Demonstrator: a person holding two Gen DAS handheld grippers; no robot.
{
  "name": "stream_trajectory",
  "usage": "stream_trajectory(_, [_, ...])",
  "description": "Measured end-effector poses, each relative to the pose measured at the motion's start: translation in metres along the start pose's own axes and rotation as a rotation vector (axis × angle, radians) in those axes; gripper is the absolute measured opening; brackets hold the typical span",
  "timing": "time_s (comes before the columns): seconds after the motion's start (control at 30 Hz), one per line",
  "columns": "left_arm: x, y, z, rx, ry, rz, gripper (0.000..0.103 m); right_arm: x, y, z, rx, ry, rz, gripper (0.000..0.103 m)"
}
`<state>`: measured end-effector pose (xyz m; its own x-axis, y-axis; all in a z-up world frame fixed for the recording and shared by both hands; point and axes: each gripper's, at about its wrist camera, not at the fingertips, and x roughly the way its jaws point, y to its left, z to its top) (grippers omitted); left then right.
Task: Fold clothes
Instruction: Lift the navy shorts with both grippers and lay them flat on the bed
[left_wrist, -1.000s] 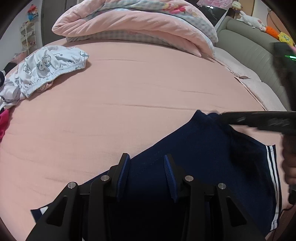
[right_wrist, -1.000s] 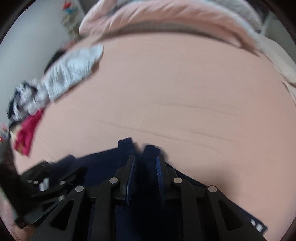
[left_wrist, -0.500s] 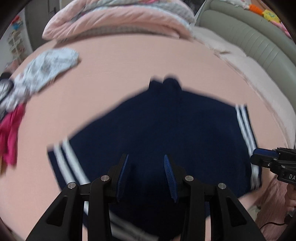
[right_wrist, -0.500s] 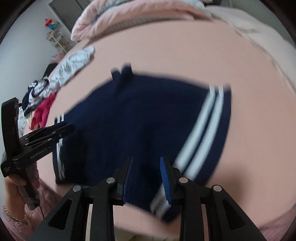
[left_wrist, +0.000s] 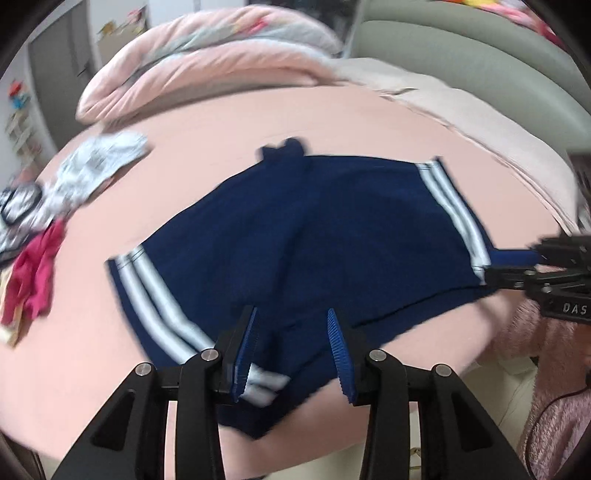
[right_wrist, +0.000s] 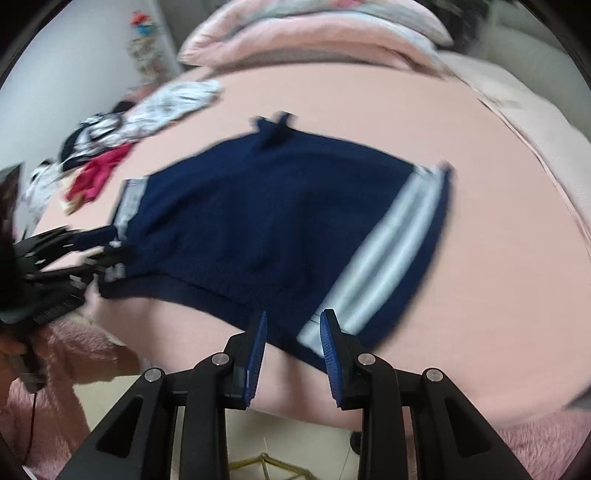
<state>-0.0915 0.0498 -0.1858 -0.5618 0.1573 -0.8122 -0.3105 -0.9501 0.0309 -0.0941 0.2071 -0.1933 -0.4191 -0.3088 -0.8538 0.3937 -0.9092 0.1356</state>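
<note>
Both wrist cams sit at the near edge of the bed (left_wrist: 258, 122), looking forward and down, close in. Left cam views from the left, right cam from the right. Shared: navy shorts (left_wrist: 314, 229) (right_wrist: 280, 206), folded duvet (left_wrist: 207, 70) at the far end.

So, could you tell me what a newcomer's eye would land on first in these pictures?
Most striking are the navy shorts with white side stripes, spread flat mid-bed on the pink sheet. Next, the open left tool and open right tool over the near waistband. A small clothes pile sits at the far left.
</note>
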Motion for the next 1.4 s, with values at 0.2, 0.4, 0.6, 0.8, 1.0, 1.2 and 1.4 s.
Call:
stream_trajectory(0.2, [0.025, -0.010, -0.010, 0.044, 0.071, 0.071, 0.036, 0.035, 0.019, 0.006, -0.077, 0.063, -0.065, 0.029])
stream_trajectory(0.4, [0.022, -0.004, -0.021, 0.037, 0.064, 0.042, 0.036, 0.033, -0.002, 0.004, 0.017, 0.050, -0.040, 0.025])
stream_trajectory(0.6, [0.012, -0.003, -0.016, 0.009, 0.050, 0.020, 0.015, 0.019, 0.012, -0.010, -0.049, 0.054, -0.051, 0.029])
stream_trajectory(0.8, [0.014, 0.000, -0.021, -0.004, 0.069, 0.009, 0.008, 0.030, 0.021, -0.009, -0.102, 0.050, -0.128, 0.029])
stream_trajectory(1.0, [0.017, -0.017, -0.024, 0.043, 0.044, 0.056, 0.027, 0.026, 0.013, -0.005, -0.061, 0.005, -0.146, 0.026])
stream_trajectory(1.2, [0.027, -0.022, -0.025, 0.053, 0.036, 0.111, 0.049, 0.025, 0.009, -0.006, -0.060, 0.004, -0.170, 0.026])
stream_trajectory(1.4, [0.018, -0.013, -0.021, -0.005, 0.012, 0.086, 0.008, 0.017, 0.007, -0.013, -0.072, 0.018, -0.141, 0.029])
